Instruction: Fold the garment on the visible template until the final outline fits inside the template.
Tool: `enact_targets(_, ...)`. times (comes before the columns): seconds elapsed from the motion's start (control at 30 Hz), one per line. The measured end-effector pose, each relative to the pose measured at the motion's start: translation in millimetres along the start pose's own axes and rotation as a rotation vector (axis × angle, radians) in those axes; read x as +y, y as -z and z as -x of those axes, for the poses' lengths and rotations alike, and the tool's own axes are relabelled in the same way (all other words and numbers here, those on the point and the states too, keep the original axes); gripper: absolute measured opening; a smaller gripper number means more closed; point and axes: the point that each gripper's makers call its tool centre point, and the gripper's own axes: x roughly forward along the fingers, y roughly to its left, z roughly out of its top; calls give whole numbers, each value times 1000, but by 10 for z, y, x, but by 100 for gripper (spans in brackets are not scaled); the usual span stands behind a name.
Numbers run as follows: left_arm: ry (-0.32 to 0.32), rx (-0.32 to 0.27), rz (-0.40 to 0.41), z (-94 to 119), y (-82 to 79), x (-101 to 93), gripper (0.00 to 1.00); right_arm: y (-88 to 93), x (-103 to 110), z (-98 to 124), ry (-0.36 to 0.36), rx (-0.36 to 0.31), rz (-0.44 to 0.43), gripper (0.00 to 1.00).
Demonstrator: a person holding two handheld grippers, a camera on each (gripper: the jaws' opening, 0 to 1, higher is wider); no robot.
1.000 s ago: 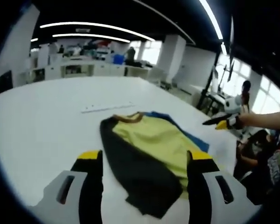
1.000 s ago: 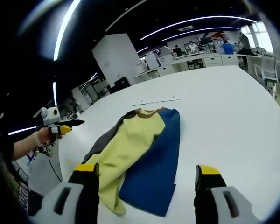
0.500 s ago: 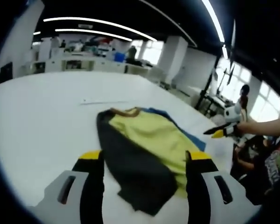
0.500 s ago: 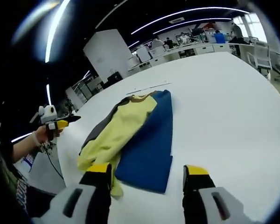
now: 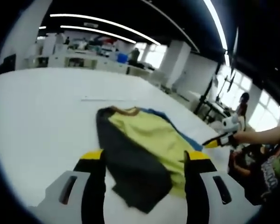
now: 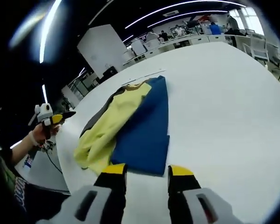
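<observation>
- Lying on the white table [image 5: 32, 121], the garment [image 5: 144, 149] sits as a narrow, lengthwise bundle: a yellow middle panel, a dark grey flap along one side, a blue panel along the other.
- In the right gripper view the same garment [image 6: 130, 126] runs from about 7 o'clock up toward 12 o'clock, its brown collar at the far end and the blue panel flat and straight-edged.
- A thin pale strip [image 5: 107, 99] lies on the table just beyond the collar. Whether it belongs to the template cannot be told, and no template outline can be made out.
- Judged from this, the side folds look done; the yellow and grey layers remain rumpled at the near end, and a crosswise fold probably remains.
- The left gripper [image 5: 144, 156] hovers over the near hem, jaws spread wide, holding nothing.
- The right gripper [image 6: 147, 170] stands at the near edge of the blue panel, jaws narrowly apart and not pinching cloth.
- The right gripper appears at 3 o'clock in the left gripper view; the left gripper appears at 9 o'clock in the right gripper view.
</observation>
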Motion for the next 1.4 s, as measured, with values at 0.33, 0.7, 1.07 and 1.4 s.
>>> enact_targets(0.33,-2,-7,22,56,42,16,62,44,-54,-10,19,6,-17,18)
enact_targets(0.7,-6,-1,30,73,81,22,61,75,-128,-53,52,19,-30,0)
enact_targets(1.07,-18,-7,48,113,113,59,60,-97,-57,-1,-3,-8,-114,0)
enact_targets(1.4,-17,-28,69,102,128,48,58,-655,480,-22,-151,-66,-168,0)
